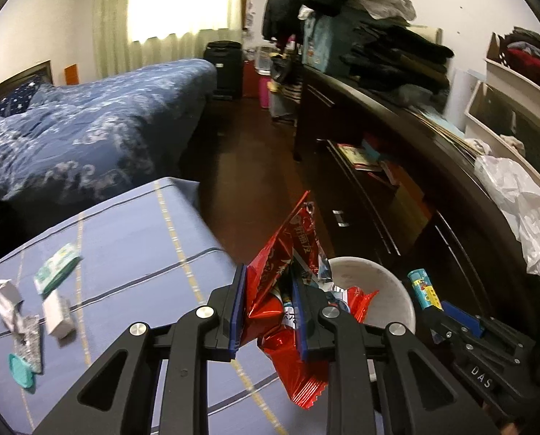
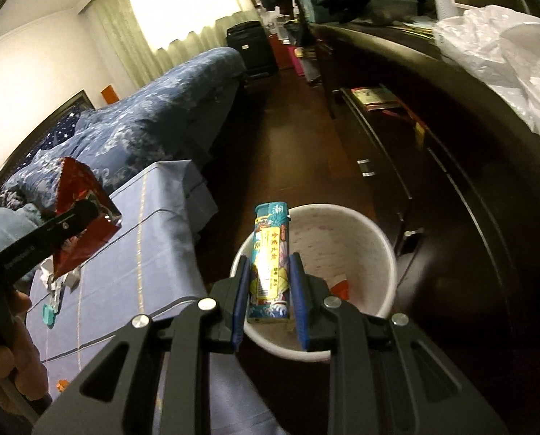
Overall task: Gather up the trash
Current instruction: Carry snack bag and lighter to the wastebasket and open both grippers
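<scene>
1. Black linkage arms and blue pads of the left gripper (image 1: 268, 299) fill the near foreground, its jaws clamped on a crinkled red foil wrapper (image 1: 282, 272) at the rim of the white bin (image 1: 382, 275).
2. Jaws of the right gripper (image 2: 270, 290) are pinched on a slim lighter (image 2: 271, 264) with a glossy teal and yellow print, held over the bin's open mouth (image 2: 342, 217).
3. Bare dark floor (image 2: 298, 116) runs between the striped blue tablecloth (image 2: 161, 217) and the dark cabinet (image 2: 451, 145); the bin stands in that gap, just beside the cloth's edge.
4. Only the left view shows what lies on the cloth: a green-and-white packet (image 1: 56, 266), crumpled white paper (image 1: 3, 295) and a small white box (image 1: 58, 313).
5. Only the right view shows the bin's inside, with a red scrap (image 2: 340, 288) near its bottom.
</scene>
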A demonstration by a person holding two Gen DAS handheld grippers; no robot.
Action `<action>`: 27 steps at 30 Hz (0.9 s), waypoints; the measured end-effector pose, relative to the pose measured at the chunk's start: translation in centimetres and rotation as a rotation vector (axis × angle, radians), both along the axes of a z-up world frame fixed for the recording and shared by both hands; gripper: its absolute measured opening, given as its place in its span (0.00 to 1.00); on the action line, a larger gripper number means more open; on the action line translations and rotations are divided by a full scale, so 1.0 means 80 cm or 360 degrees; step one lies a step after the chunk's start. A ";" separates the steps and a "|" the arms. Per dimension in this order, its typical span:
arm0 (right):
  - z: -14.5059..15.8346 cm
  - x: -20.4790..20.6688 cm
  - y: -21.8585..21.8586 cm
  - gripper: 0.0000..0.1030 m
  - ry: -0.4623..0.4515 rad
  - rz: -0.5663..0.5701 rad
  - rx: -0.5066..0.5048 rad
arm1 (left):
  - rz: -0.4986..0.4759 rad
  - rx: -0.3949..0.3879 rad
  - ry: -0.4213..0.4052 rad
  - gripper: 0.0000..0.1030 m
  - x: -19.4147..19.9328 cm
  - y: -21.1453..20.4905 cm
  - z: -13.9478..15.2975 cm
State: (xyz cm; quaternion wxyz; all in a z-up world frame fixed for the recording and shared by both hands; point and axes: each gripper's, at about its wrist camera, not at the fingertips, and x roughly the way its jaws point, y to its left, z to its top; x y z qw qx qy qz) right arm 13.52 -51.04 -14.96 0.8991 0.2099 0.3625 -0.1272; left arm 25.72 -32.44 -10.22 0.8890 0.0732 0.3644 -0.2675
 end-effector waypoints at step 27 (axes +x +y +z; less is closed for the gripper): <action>-0.036 0.023 -0.039 0.22 0.0160 -0.0117 -0.0062 | -0.0173 0.0096 0.0097 0.22 0.012 -0.088 -0.051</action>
